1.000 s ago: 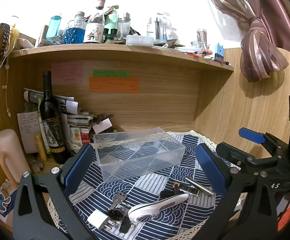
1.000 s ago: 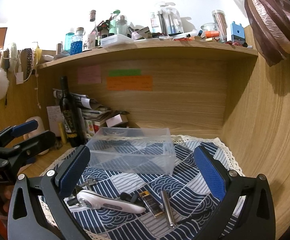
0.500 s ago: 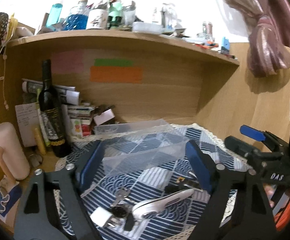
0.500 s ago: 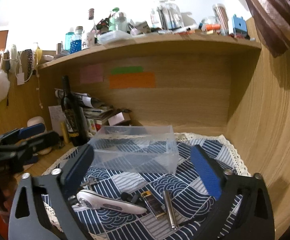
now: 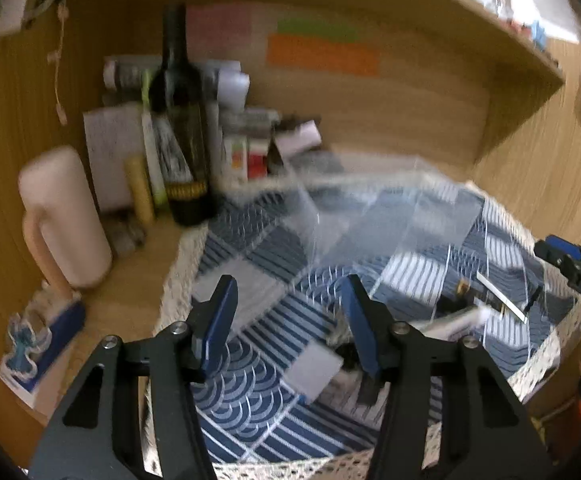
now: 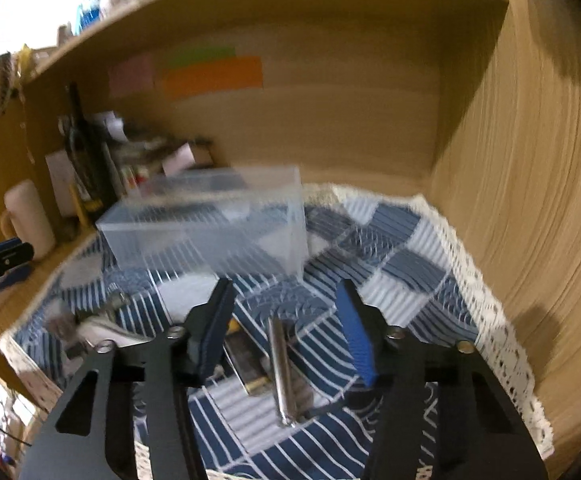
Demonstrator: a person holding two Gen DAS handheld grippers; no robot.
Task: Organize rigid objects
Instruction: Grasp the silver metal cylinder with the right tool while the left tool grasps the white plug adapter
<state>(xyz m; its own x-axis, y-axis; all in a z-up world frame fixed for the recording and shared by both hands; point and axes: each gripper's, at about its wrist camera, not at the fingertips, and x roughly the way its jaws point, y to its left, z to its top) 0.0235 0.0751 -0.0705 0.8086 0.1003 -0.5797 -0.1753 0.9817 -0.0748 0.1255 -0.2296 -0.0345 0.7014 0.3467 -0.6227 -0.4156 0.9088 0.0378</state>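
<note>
1. The slim silver metal rod (image 6: 281, 372) is taken as the thing in hand: it lies flat on the blue-and-white patterned cloth (image 6: 406, 264), in front of the clear rectangular plastic box (image 6: 210, 228) and well apart from it, directly between the spread fingers of the right gripper (image 6: 286, 328), which grip nothing.
2. The rod is judged light, stiff and smooth, so it is likely to roll or slip under the pads. A hold across its middle, at right angles to its length, is advised.
3. Just beside the rod, on its left, a small dark rectangular item with a gold end (image 6: 248, 364) is seen; it may be caught along with the rod if the fingers are brought down carelessly.
4. The clear box is judged light and easily pushed, and appears empty, though blur limits certainty.
5. The left gripper (image 5: 288, 320) is shown with its fingers spread over bare cloth and a pale flat square piece (image 5: 310, 370), well to the left of the box's front; nothing is pinched.
6. Only the left view gives the dark glass wine bottle (image 5: 182, 120) clearly; there the rod appears as a thin streak (image 5: 500, 298).
7. Only the right view shows the rod's full length and its neighbour.
</note>
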